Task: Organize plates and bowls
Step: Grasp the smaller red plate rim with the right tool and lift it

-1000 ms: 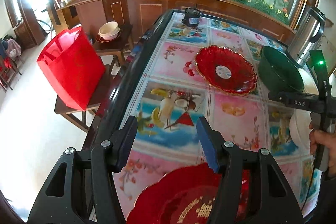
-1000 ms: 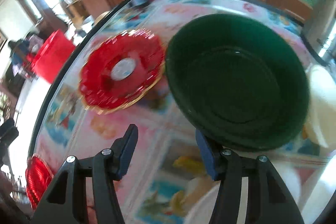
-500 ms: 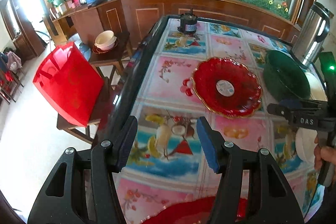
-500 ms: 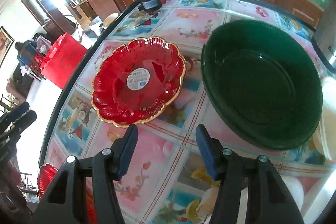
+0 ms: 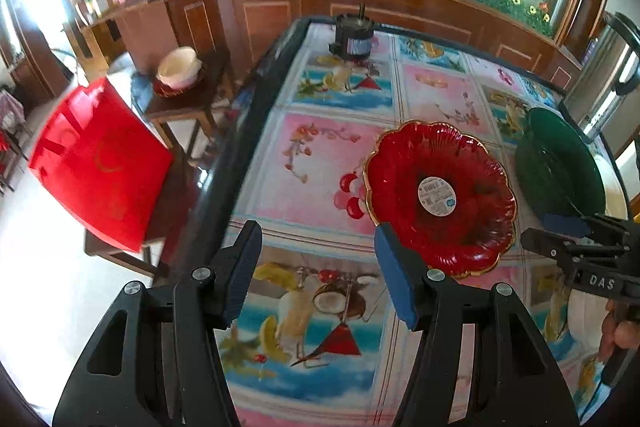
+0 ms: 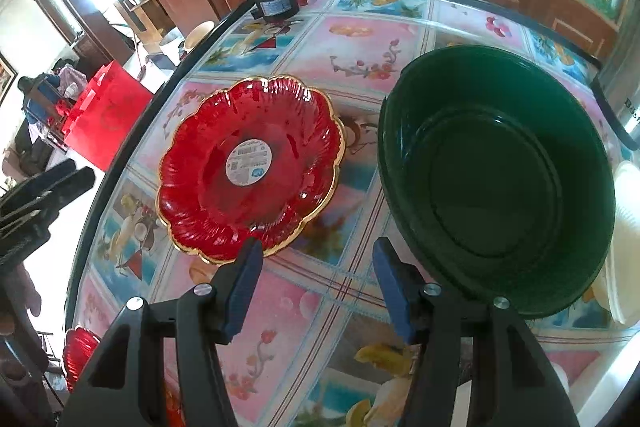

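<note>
A red scalloped glass plate [image 5: 440, 195] with a gold rim and a round sticker lies on the patterned table; it also shows in the right wrist view [image 6: 250, 167]. A dark green bowl [image 6: 496, 179] stands right of it, also in the left wrist view [image 5: 560, 167]. My left gripper [image 5: 316, 279] is open and empty, above the table just left of the red plate. My right gripper [image 6: 316, 287] is open and empty, in front of the gap between plate and bowl. A second red plate [image 6: 78, 351] sits at the near left table edge.
A white dish [image 6: 628, 243] lies right of the green bowl. A small black motor [image 5: 354, 37] stands at the table's far end. A steel urn [image 5: 608, 79] stands at the far right. A red bag [image 5: 100, 167] and a side table with a cream bowl [image 5: 178, 67] are left of the table.
My left gripper has lifted and moved forward; the near red plate has dropped out of its view. My right gripper has pulled back and swung left, from the green bowl toward the red plate.
</note>
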Demonstrator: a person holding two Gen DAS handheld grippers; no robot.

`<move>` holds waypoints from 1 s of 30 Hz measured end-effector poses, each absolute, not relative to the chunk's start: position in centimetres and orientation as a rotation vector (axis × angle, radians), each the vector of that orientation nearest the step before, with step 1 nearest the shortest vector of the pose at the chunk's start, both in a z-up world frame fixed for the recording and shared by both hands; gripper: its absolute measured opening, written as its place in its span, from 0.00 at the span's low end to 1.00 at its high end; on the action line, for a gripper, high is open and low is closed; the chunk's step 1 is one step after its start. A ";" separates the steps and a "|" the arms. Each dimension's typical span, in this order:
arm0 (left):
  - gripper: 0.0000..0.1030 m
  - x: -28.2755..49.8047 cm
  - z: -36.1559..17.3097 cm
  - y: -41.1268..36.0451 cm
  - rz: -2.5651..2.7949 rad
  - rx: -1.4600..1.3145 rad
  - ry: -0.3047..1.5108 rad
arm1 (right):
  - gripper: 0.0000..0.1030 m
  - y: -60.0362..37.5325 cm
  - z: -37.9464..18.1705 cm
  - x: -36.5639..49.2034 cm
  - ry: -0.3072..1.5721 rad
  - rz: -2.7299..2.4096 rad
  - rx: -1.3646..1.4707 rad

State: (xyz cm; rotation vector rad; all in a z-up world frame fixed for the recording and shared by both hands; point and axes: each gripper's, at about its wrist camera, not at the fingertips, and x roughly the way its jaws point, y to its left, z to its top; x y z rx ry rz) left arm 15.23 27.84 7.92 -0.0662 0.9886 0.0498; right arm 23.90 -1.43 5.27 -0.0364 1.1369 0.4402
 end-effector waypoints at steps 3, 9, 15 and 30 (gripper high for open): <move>0.58 16.8 6.8 28.3 0.039 -0.129 1.026 | 0.56 -1.3 5.2 24.3 1.139 0.434 -0.031; 0.58 19.5 5.3 27.9 0.028 -0.154 1.066 | 0.56 -0.8 4.9 25.1 1.142 0.433 -0.022; 0.58 21.2 4.1 27.4 0.015 -0.182 1.098 | 0.50 -0.3 4.7 26.3 1.148 0.442 -0.016; 0.20 22.4 2.0 25.1 -0.023 -0.159 1.148 | 0.17 1.2 3.4 26.4 1.131 0.449 -0.102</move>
